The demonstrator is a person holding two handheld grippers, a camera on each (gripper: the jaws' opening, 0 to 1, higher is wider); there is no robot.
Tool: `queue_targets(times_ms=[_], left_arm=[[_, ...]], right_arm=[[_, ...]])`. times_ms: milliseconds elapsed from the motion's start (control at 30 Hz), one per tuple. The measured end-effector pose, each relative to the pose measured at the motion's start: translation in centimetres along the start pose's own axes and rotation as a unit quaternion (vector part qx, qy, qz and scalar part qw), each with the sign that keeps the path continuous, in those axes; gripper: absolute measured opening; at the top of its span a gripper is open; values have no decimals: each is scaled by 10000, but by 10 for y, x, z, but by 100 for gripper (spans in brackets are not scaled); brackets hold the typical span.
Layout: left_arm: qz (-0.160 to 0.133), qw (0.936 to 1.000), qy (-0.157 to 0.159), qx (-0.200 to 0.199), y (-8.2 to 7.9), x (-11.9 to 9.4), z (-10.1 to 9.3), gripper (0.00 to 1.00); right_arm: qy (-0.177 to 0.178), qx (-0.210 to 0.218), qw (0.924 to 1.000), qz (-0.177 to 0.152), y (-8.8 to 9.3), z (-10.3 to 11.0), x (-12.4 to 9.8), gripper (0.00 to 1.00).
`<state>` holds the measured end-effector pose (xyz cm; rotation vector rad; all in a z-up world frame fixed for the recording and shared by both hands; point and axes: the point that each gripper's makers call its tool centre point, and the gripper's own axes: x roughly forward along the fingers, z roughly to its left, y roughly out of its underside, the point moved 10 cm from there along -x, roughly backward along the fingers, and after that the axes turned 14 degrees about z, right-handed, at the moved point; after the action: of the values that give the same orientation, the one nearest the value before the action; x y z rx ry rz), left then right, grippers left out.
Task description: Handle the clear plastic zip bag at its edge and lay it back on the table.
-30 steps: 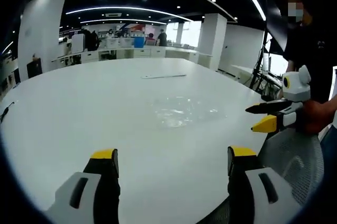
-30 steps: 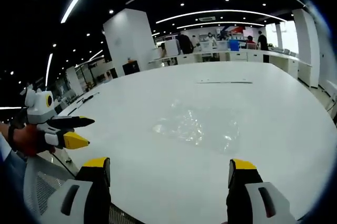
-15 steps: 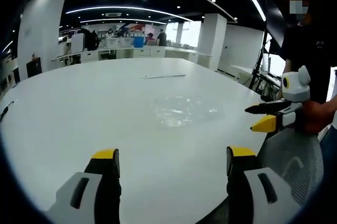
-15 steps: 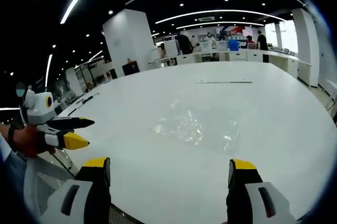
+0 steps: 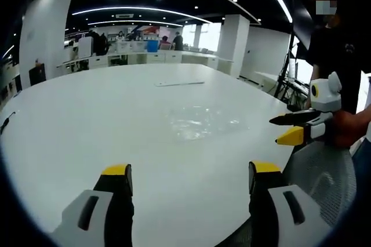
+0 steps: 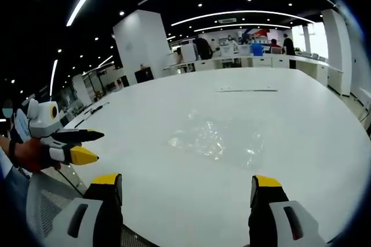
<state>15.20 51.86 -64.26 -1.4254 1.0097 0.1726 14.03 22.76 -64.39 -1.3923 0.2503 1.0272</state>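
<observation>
A broad white table spreads ahead of both grippers' jaws, its near rim passing just under the jaw tips. In the right gripper view the same table runs off toward distant desks.

The clear plastic zip bag lies flat on the tabletop, ahead of the left gripper's jaws and a little toward the right-hand jaw, well apart from the tips. In the right gripper view the bag sits ahead of the jaws, roughly centred between them and nearer than in the other view, but nothing touches it.

The left gripper has its yellow-tipped jaws spread wide with nothing between them; in the right gripper view it hangs off the table's edge, left of the jaws, its tips somewhat parted. The right gripper is likewise wide apart and empty; in the left gripper view it hovers by the table rim, right of the jaws.

A thin pale strip lies far beyond the bag.
</observation>
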Motion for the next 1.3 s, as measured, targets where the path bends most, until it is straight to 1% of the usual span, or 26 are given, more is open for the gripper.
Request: queue_targets(times_ms=[400, 1300], left_arm=[[7, 10000, 3, -3, 1, 1, 2, 81], [30, 10000, 7, -15, 2, 2, 3, 79]], right_arm=[[2, -2, 10000, 16, 2, -2, 3, 91], [-23, -10, 10000, 42, -1, 3, -2, 91]])
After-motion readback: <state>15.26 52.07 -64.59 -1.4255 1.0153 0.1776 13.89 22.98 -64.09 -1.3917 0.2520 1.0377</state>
